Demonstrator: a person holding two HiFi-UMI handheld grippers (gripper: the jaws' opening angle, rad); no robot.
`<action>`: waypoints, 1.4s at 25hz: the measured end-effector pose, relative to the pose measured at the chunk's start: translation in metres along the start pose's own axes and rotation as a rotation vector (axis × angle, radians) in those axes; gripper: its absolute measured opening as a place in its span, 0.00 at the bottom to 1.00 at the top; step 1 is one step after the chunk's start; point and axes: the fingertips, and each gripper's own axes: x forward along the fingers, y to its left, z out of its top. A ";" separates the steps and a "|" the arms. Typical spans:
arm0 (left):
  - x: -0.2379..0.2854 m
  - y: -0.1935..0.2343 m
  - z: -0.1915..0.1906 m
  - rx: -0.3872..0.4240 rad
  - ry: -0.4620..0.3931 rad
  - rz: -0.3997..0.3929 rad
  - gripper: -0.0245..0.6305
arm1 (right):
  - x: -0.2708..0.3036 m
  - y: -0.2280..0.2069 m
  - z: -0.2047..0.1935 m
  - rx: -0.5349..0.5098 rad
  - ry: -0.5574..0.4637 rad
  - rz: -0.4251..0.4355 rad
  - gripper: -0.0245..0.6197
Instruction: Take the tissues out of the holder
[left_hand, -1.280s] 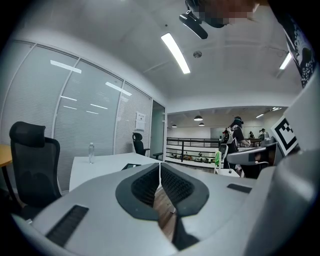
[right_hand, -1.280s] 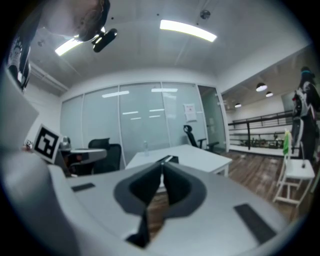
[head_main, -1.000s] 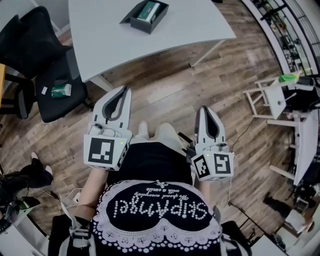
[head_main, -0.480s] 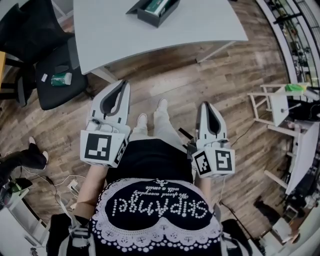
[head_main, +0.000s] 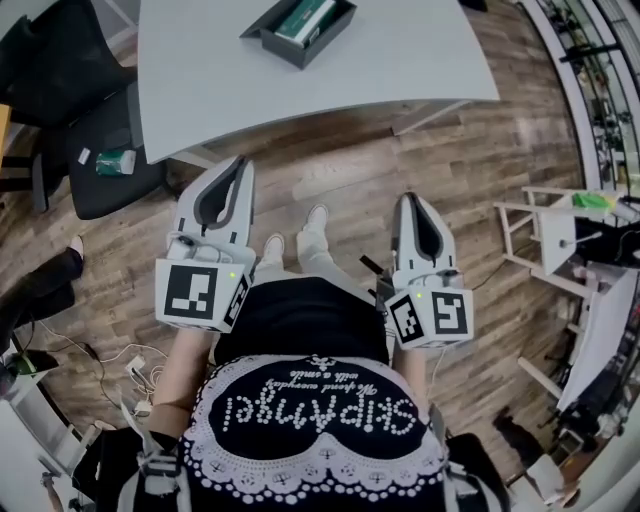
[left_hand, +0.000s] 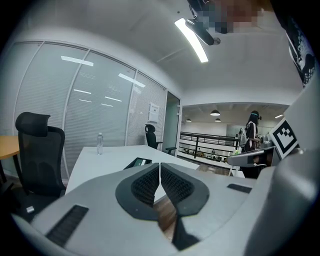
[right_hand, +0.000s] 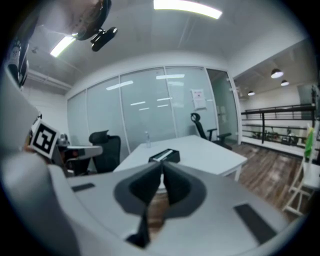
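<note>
The dark tissue holder lies on the white table at the far side, with a green tissue pack inside it. Both grippers are held at waist height over the wooden floor, short of the table's near edge. My left gripper is shut and empty, and my right gripper is shut and empty too. In the left gripper view the holder shows just beyond the closed left gripper. In the right gripper view the holder sits just above the closed right gripper.
A black office chair stands left of the table with a small green item on its seat. A white stool frame is at the right. A water bottle stands on the table's far end. Cables lie on the floor at lower left.
The table and holder have drawn closer in the head view as the person steps forward. Both grippers have advanced toward the table edge, still shut.
</note>
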 end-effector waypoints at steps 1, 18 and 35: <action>0.007 -0.003 0.001 -0.001 0.003 0.006 0.09 | 0.003 -0.006 0.003 -0.003 -0.002 0.004 0.09; 0.071 -0.041 0.022 0.013 -0.039 0.068 0.08 | 0.032 -0.087 0.024 -0.007 -0.002 0.048 0.09; 0.076 -0.054 0.018 0.007 -0.028 0.091 0.09 | 0.028 -0.109 0.017 0.014 0.014 0.044 0.09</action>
